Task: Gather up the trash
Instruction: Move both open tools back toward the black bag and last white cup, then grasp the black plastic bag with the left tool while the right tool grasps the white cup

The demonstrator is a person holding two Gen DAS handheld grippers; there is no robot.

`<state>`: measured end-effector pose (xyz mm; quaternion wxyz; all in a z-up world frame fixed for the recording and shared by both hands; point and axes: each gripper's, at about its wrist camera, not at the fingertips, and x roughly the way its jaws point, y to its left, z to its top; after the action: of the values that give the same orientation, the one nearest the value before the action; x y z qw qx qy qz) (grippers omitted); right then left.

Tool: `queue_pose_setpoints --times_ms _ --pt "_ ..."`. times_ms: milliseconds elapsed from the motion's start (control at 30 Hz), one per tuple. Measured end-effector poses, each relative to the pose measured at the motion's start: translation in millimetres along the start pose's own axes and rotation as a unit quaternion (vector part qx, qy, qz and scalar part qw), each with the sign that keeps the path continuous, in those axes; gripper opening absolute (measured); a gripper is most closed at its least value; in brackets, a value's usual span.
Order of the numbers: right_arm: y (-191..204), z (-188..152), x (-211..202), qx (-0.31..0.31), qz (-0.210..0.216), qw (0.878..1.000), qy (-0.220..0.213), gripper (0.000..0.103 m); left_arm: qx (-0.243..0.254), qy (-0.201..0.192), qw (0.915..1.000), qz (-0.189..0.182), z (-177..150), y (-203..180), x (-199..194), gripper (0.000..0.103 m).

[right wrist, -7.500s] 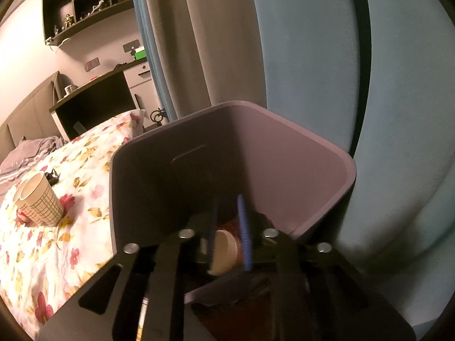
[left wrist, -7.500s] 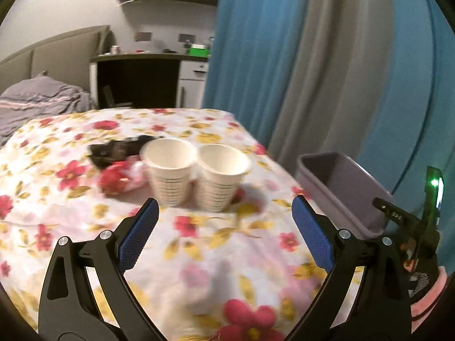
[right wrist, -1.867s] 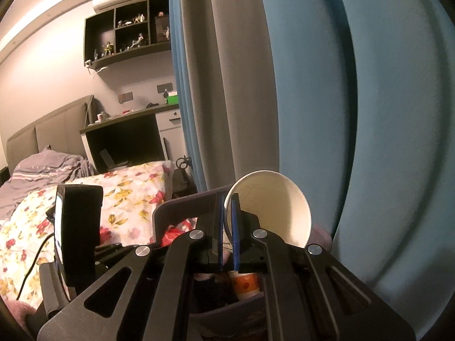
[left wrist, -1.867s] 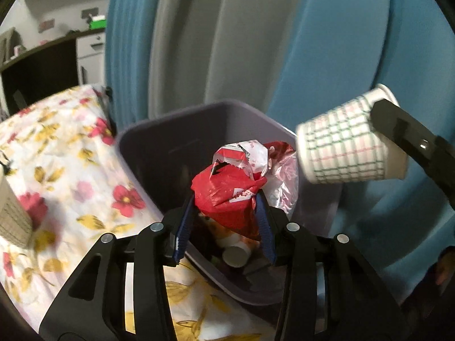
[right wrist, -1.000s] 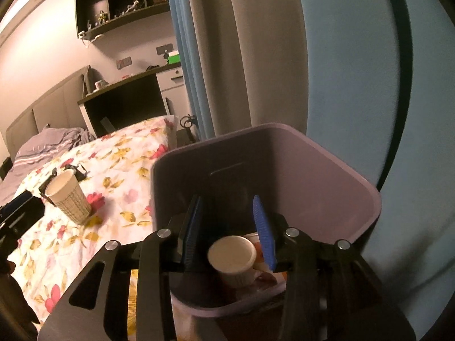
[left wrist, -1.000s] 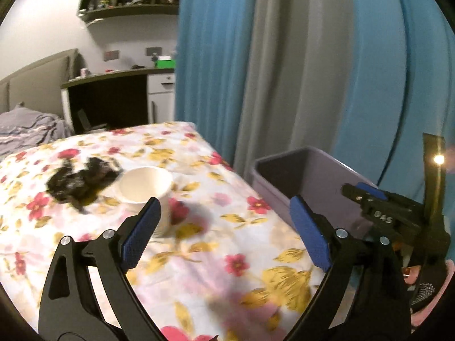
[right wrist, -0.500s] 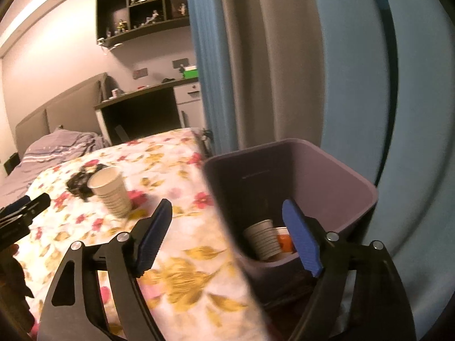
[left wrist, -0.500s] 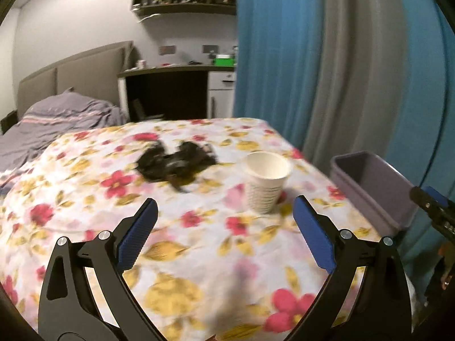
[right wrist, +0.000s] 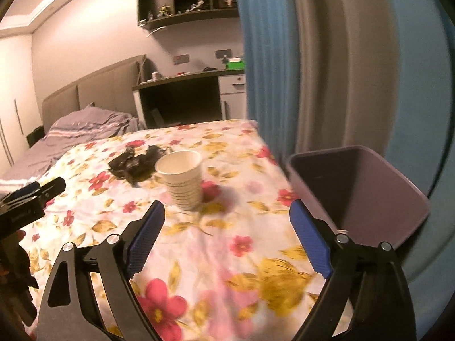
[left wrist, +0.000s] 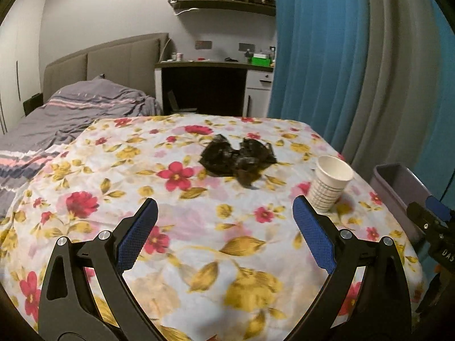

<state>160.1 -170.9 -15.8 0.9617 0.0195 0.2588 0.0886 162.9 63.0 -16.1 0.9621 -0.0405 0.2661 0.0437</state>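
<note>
A white paper cup (right wrist: pixel 182 179) with thin lines on it stands upright on the flowery surface (left wrist: pixel 199 244). Just behind it lies a crumpled black wrapper (left wrist: pixel 237 159). Both sit ahead of the right gripper (right wrist: pixel 227 238), whose fingers are opening wide with nothing between them. The left gripper (left wrist: pixel 226 233) has its fingers far apart too, with nothing between them. The right view shows more of the purple bin (right wrist: pixel 369 187) beside the surface.

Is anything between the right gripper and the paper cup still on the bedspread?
Nothing visible. Only bare floral bedspread lies between the empty, opening right gripper and the paper cup; the black wrapper sits behind the cup.
</note>
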Motion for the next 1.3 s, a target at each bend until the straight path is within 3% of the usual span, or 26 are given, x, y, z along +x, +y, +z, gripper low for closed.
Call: queue_pose_setpoints --times_ms 400,767,933,1033,1300 --pt "52.6 12.3 65.9 -0.029 0.006 0.999 0.028 0.087 -0.011 -0.001 0.9997 0.022 18.2 25.0 22.1 0.094" --pt "55.8 19.8 129.9 -0.011 -0.005 0.999 0.053 0.086 0.001 0.0 0.9992 0.04 42.1 22.0 69.7 0.094" --pt "54.1 22.6 139.8 -0.007 0.0 0.998 0.061 0.077 -0.002 0.005 0.9995 0.03 46.9 16.1 89.4 0.094" --pt "52.1 22.7 144.5 -0.002 0.007 0.997 0.071 0.062 0.001 0.009 0.9997 0.024 46.4 9.2 99.8 0.094" --pt "40.4 26.1 130.3 0.011 0.013 0.998 0.054 0.057 0.002 0.029 0.9995 0.007 45.2 -6.1 123.8 0.094"
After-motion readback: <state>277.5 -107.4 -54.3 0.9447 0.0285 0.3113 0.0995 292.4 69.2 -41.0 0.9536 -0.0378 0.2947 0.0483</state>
